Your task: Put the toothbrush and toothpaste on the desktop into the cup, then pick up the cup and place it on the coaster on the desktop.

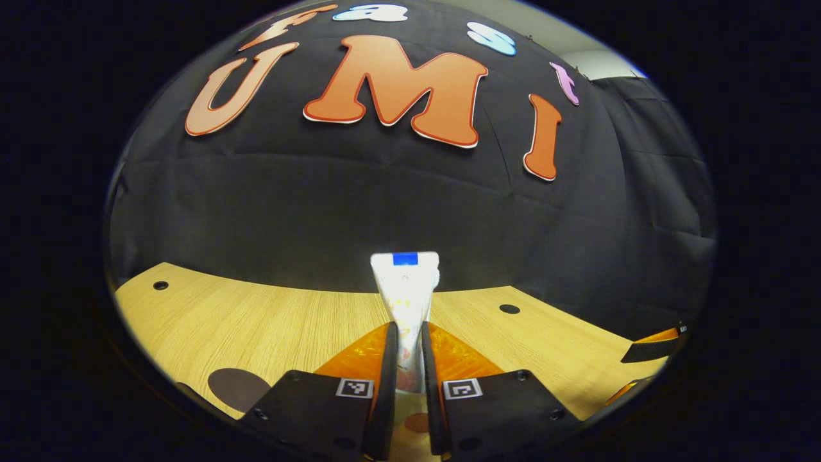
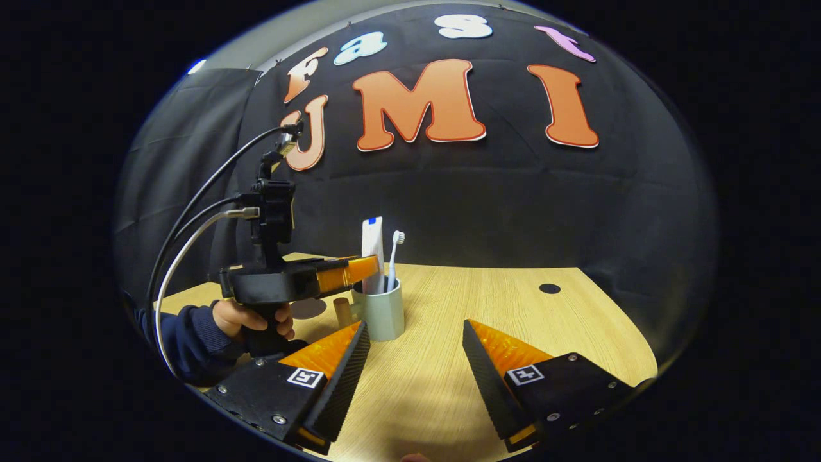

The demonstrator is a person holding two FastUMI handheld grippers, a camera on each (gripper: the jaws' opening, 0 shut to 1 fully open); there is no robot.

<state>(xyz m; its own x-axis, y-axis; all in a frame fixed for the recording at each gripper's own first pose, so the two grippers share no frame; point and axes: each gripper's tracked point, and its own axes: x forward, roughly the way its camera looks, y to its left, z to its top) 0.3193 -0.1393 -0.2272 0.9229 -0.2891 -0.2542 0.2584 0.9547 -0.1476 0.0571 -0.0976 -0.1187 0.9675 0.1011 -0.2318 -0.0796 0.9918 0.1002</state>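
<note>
A white toothpaste tube [image 1: 405,289] stands upright between the fingers of my left gripper [image 1: 408,330], which is shut on it. In the right gripper view the tube [image 2: 372,247] reaches down into a pale cup [image 2: 383,314] on the wooden table, and a white toothbrush [image 2: 394,256] stands in the same cup. A hand in a dark sleeve [image 2: 247,321] holds the left gripper [image 2: 359,268] at the tube's left side. My right gripper [image 2: 414,326] hangs open in front of the cup, with nothing between its fingers. A round brown coaster [image 1: 237,388] lies left of the cup.
The wooden table [image 2: 513,308] has small dark holes [image 2: 550,288] near its back edge. A short brown cylinder [image 2: 342,312] stands just left of the cup, with the coaster [image 2: 309,308] behind it. Cables [image 2: 192,212] rise from the left gripper. The right gripper [image 1: 654,350] shows at the far right.
</note>
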